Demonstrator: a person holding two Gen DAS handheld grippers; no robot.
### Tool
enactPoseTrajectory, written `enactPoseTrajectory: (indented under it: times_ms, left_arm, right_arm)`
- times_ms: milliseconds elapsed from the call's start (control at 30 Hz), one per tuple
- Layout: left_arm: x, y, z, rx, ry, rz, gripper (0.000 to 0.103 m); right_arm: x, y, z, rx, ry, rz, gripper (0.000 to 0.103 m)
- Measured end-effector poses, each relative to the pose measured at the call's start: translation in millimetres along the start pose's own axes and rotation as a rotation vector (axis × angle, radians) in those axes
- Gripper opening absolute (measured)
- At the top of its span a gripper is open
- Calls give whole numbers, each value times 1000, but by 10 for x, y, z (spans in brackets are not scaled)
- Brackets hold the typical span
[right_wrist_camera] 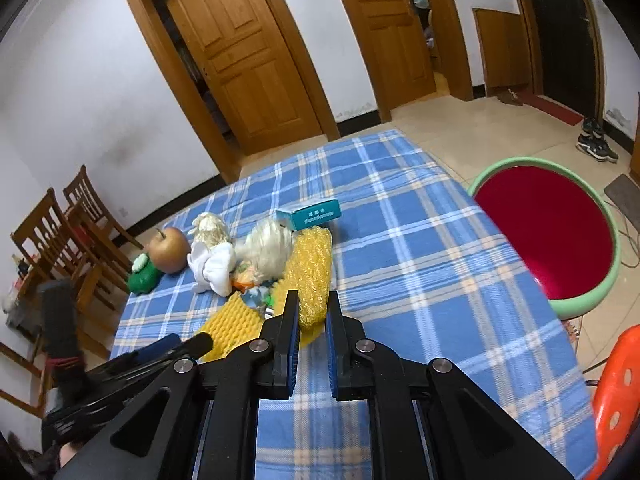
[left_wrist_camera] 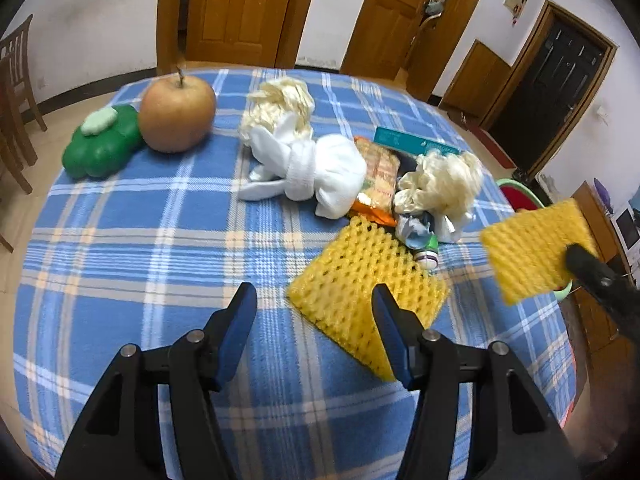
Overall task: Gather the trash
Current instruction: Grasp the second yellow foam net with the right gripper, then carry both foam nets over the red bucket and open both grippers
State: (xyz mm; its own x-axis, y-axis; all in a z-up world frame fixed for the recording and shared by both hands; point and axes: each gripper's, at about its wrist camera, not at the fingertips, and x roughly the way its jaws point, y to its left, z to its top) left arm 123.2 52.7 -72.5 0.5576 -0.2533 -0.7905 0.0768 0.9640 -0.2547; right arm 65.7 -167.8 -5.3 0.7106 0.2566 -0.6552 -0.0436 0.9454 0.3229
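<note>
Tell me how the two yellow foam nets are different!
The yellow net on the table lies flat on the blue plaid cloth, while the held yellow net hangs in the air, pinched by the right gripper. No gripper touches the first; the left gripper is open just before it. Both are yellow foam mesh.

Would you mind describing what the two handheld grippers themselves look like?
Both the left gripper and right gripper are matte black plastic with triangular cut-outs, silver round pivot pins and blue pads lining the inner fingers. No cables, sleeves or markings show.
</note>
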Motion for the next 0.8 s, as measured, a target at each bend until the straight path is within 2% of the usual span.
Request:
enactPoseTrajectory:
  times_ms: [167, 233, 300, 333, 367, 533, 800]
  left_arm:
    - [88, -90, -1, 10, 12, -1, 60]
    - [125, -174, -1, 45, 4, 8, 60]
    - [156, -301, -34, 109, -7, 54, 59]
    - [159, -325, -48, 119, -14, 64, 56]
    - [155, -356, -64, 128, -22, 66, 47]
    - [112, -386, -103, 110, -23, 34, 23]
    - [-187, -384, -321, 46, -51, 6, 19]
  right_arm:
    - [-104, -175, -9, 28, -8, -2, 11]
    - [-123, -259, -12, 46, -10, 2, 11]
    - [-139, -332, -24, 60, -11, 7, 11]
    - [-153, -357, -32, 65, -12, 10, 11]
    - [-160, -393, -44, 73, -12, 15, 11]
    - [-215, -500, -92, 97, -13, 49, 11]
    - [-375, -663, -151, 117, -35, 89, 11]
